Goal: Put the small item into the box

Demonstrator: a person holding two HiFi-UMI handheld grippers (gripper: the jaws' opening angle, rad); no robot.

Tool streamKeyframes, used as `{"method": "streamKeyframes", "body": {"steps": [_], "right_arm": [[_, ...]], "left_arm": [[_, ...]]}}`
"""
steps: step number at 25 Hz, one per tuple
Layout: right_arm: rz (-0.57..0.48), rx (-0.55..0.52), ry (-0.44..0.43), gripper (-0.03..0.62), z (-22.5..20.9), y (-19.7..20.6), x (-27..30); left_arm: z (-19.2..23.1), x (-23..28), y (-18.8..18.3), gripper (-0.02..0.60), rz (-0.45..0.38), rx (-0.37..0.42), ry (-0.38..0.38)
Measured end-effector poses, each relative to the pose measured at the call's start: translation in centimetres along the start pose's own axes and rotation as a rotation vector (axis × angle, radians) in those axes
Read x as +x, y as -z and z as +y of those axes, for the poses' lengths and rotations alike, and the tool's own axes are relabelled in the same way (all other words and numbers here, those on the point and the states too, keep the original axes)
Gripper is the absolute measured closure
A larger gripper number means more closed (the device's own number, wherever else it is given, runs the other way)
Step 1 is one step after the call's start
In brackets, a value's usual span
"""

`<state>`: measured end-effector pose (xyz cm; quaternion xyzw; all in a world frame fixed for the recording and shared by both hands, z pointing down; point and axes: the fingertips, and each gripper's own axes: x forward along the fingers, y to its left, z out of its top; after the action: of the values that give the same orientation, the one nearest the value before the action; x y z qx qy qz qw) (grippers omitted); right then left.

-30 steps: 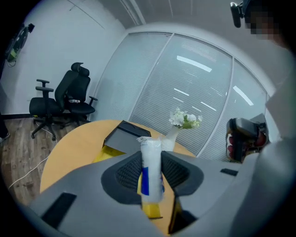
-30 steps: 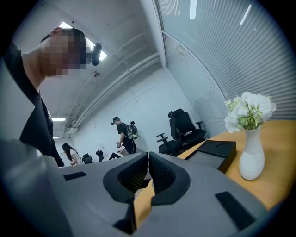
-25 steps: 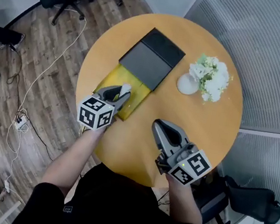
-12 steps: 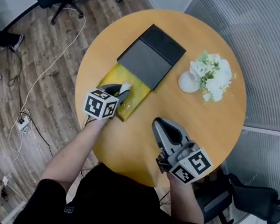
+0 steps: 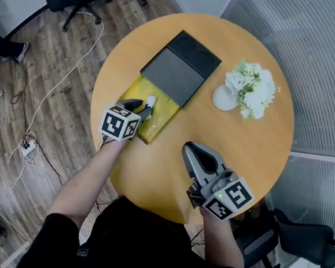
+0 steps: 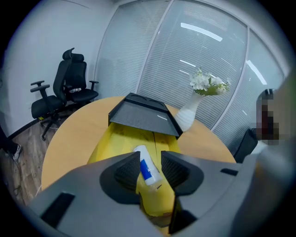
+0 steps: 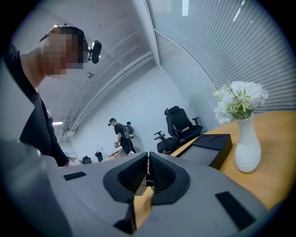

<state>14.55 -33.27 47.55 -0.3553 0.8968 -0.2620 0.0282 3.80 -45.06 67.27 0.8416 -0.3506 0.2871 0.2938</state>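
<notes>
Left hand-held gripper (image 5: 143,108) is clamped on a small white tube w/ blue label (image 6: 147,167), held tilted right over the open yellow tray of the box (image 5: 165,108); the box's dark grey lid (image 5: 179,68) covers its far half. Right hand-held gripper (image 5: 191,154) is over the desk (image 5: 241,150), to the right of the box and nearer the person, jaws together w/ nothing btwn them. White vase of flowers (image 5: 226,100) stands just right of the box.

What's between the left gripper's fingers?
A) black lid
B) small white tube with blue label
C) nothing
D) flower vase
B: the left gripper view shows a small white tube with a blue label between the fingers of the left gripper, over the yellow box.
</notes>
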Motion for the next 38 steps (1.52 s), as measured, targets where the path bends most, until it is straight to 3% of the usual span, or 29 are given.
{"method": "streamKeyframes", "body": {"steps": [5,12,19,28,38], "right_arm": [[0.001,-0.005,-0.001,0.556,0.5,0.1,-0.6],[-0.019,-0.03,-0.016,0.556,1.3,-0.7,-2.0],[-0.049,-0.075,-0.081,0.556,3.3,-2.2,-3.4],[-0.069,-0.132,-0.184,0.556,7.2,-3.0,-5.3],[-0.112,-0.228,-0.201,0.557,12.6,-4.8,-5.0]], "left_arm": [[-1.0,0.5,-0.2,0.442,0.032,0.108,0.0],[-3.2,-2.7,-3.1,0.443,-0.096,0.145,-0.018],[-6.4,-10.0,-4.9,0.454,-0.239,0.166,-0.057],[-10.2,-19.4,-4.2,0.471,-0.372,0.141,-0.131],[-11.9,-30.3,-2.1,0.477,-0.497,0.167,-0.162]]}}
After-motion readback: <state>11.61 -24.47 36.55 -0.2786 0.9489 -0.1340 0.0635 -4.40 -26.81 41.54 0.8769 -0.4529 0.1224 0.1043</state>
